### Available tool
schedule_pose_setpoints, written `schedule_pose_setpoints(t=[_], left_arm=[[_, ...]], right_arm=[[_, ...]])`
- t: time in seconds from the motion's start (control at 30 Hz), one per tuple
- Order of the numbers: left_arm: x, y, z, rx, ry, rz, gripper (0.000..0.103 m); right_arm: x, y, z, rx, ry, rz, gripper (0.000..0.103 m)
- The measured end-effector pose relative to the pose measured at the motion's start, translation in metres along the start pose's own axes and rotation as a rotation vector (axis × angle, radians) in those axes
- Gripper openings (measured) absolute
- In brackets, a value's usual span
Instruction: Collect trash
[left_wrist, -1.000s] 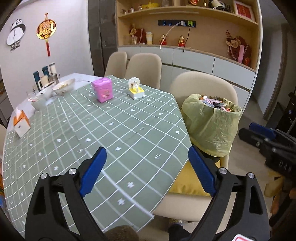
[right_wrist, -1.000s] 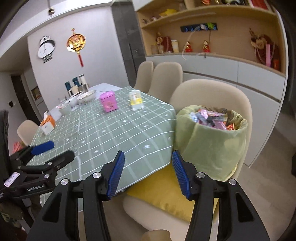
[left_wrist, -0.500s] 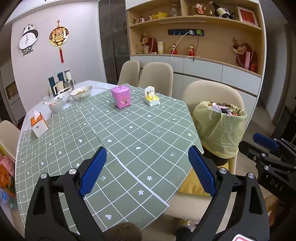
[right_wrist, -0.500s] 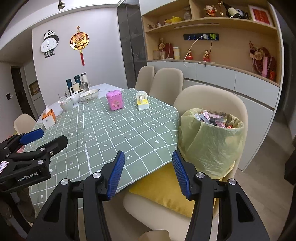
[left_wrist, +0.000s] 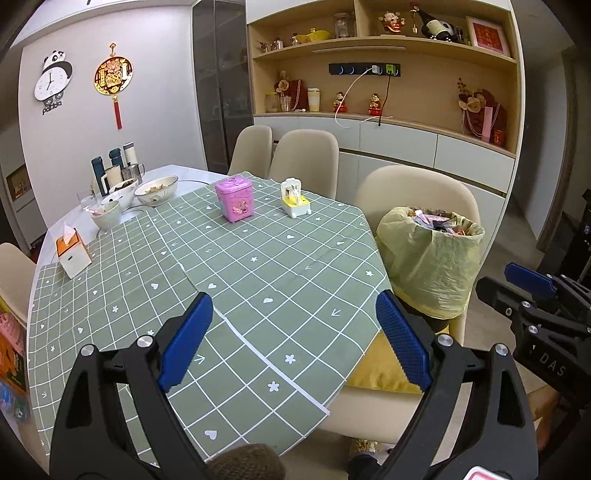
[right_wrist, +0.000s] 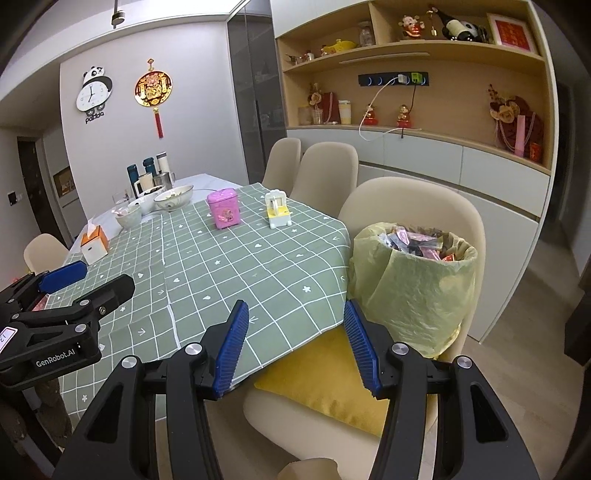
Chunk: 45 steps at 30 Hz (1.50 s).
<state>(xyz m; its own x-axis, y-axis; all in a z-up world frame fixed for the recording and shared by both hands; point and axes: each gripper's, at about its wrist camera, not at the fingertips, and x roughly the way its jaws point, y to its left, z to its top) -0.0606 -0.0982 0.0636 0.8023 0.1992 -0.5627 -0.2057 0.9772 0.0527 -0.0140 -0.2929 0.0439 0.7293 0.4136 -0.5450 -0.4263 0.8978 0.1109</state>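
- I have both tongs empty: the left tongs are spread wide above the near edge of the worktop, and the right tongs stand open over the near right corner and the yellow cushion below it.
- The trash I can see sits in the bin with the yellow bag, which stands on the chair just beside the worktop's right edge, heaped to the rim.
- I judge the gathering from the cloth is done or nearly so; I see no loose scraps on the green cloth near me.
- Next move, as I read it: reach for the bag's rim with both tongs to draw it shut, gripping thin plastic without tearing it.
- Farther off stand a pink box and a small yellow-and-white toy toward the far edge, bowls and flasks at the far left corner, and a tissue box by the left edge.
- The chair back crowds the bin from behind, and the hanging cloth lies close to its left side.
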Motion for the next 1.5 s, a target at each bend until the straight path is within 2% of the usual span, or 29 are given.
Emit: schedule_pose_setpoints(t=[0.53, 1.5], left_arm=[[0.006, -0.005, 0.002, 0.014, 0.010, -0.043, 0.086], [0.012, -0.003, 0.001, 0.016, 0.013, -0.060, 0.086]], right_arm=[[-0.002, -0.008, 0.002, 0.013, 0.002, -0.029, 0.051], [0.001, -0.010, 0.000, 0.026, 0.008, -0.041, 0.051]])
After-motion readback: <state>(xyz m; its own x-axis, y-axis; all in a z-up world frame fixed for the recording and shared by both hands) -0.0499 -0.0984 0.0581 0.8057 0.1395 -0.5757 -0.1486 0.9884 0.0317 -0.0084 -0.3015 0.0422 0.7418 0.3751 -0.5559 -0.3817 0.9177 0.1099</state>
